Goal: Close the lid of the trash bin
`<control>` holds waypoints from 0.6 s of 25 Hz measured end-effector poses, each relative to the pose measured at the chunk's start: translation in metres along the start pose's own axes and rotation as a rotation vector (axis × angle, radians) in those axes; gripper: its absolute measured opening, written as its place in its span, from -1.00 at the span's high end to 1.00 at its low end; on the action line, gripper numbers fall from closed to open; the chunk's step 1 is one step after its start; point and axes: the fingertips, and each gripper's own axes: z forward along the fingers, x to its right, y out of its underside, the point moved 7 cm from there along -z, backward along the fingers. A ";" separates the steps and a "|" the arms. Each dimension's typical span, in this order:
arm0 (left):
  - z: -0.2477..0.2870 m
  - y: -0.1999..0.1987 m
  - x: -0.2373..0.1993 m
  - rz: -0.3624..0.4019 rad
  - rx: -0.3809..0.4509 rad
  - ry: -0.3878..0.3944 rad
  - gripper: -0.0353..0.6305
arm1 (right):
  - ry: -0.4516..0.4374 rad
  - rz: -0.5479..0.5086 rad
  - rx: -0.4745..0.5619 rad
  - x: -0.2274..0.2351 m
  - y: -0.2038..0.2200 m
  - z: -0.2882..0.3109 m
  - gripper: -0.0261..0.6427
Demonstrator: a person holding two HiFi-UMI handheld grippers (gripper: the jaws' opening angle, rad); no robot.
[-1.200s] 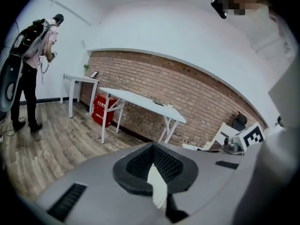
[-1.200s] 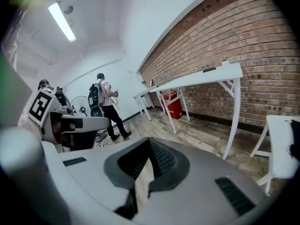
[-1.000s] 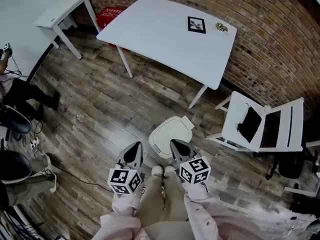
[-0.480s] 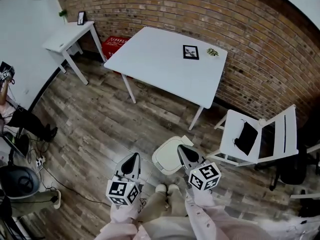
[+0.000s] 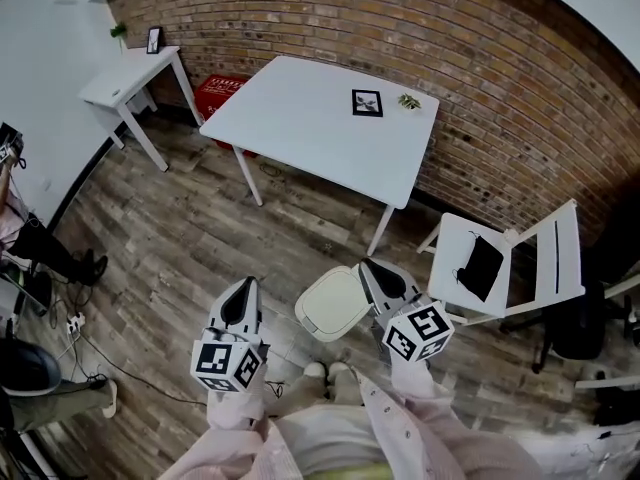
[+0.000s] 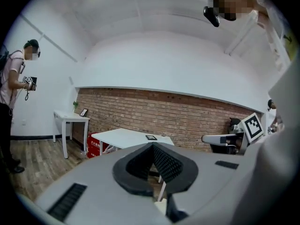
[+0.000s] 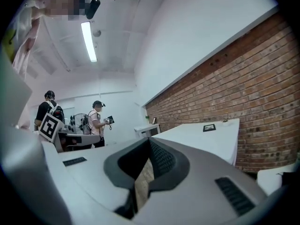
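Holds the left gripper [image 5: 239, 303] just left of the trash bin [image 5: 308, 320], jaws pressed together on nothing. Holds the right gripper [image 5: 381, 278] above the bin's right edge, likewise closed and empty. Needs no grip, judging by the lid [image 5: 335, 301] apparently lying flat already. Hence both tools kept high above the bin, clear of it.
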 end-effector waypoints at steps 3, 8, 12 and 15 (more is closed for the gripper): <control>0.002 -0.013 0.002 0.007 0.027 -0.002 0.92 | 0.009 -0.016 0.014 0.006 -0.011 -0.004 0.91; 0.000 -0.030 0.002 0.055 0.059 -0.023 0.92 | 0.027 -0.042 0.042 0.012 -0.026 -0.010 0.91; -0.003 -0.037 0.000 0.077 0.079 -0.050 0.92 | 0.050 -0.070 0.066 0.013 -0.033 -0.012 0.91; -0.003 -0.039 0.000 0.089 0.082 -0.058 0.92 | 0.062 -0.072 0.080 0.014 -0.037 -0.014 0.91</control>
